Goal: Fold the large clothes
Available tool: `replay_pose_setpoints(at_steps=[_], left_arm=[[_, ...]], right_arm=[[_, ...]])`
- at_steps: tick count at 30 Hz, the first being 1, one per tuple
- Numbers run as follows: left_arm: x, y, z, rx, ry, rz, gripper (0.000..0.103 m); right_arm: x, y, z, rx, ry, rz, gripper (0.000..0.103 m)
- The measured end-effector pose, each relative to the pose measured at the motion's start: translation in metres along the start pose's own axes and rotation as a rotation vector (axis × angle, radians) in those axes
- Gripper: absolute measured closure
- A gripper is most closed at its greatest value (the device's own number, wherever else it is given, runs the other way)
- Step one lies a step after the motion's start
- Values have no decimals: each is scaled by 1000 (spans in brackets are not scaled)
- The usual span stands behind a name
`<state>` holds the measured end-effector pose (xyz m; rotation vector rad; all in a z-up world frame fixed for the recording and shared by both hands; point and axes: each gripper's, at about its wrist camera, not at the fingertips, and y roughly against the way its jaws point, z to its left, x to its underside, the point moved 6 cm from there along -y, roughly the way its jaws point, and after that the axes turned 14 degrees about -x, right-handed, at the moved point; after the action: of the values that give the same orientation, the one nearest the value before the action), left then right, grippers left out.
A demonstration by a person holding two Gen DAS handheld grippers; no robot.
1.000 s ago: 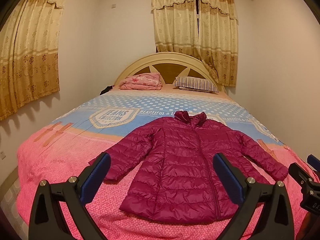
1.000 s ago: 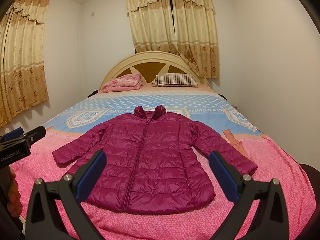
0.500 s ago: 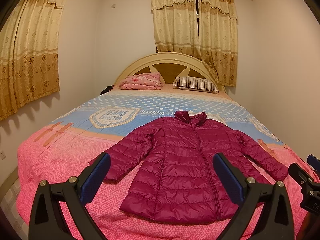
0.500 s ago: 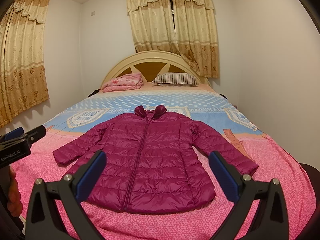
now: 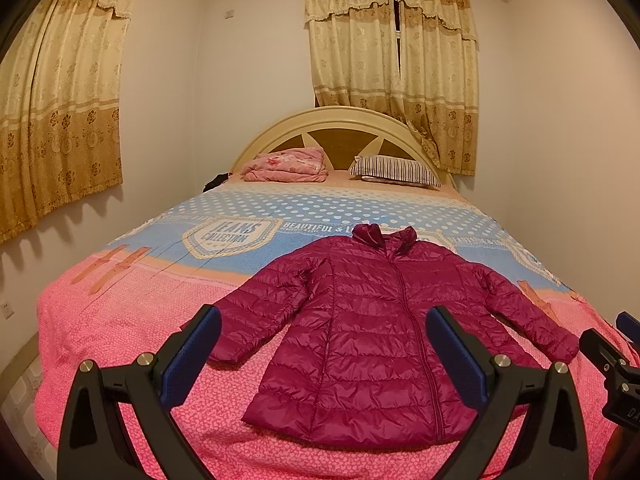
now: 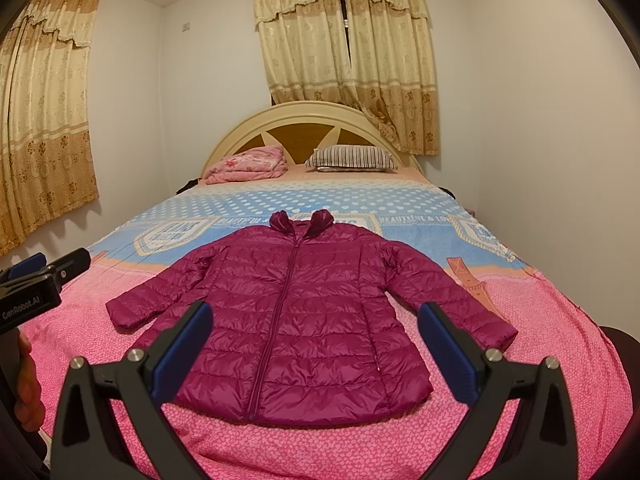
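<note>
A magenta quilted puffer jacket (image 5: pixel 372 332) lies flat, front up and zipped, on the bed with both sleeves spread out; it also shows in the right wrist view (image 6: pixel 296 320). My left gripper (image 5: pixel 324 350) is open and empty, held above the foot of the bed short of the jacket's hem. My right gripper (image 6: pixel 316 346) is open and empty too, likewise short of the hem. Each gripper shows at the edge of the other's view: the right one (image 5: pixel 616 364) and the left one (image 6: pixel 36 284).
The bed (image 5: pixel 120 320) has a pink and blue cover. A folded pink blanket (image 5: pixel 286 165) and a striped pillow (image 5: pixel 394 168) lie by the headboard. Walls stand close on both sides, with curtains (image 5: pixel 60 120) at left and behind.
</note>
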<state>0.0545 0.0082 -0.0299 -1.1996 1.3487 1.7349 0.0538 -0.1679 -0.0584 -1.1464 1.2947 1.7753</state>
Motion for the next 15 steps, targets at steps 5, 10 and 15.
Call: replay_pose_setpoints(at_steps=[5,10,15], left_arm=[[0,0,0,2,1,2,1],[0,-1,1,0,4,5,1],[2,-8,0,-15,-7,8,1]], right_arm=[[1,-1,1,0,1,1,0],[2,-2,2,-3,-1,4,0],[6,-6,-3,-1,-9,12,0]])
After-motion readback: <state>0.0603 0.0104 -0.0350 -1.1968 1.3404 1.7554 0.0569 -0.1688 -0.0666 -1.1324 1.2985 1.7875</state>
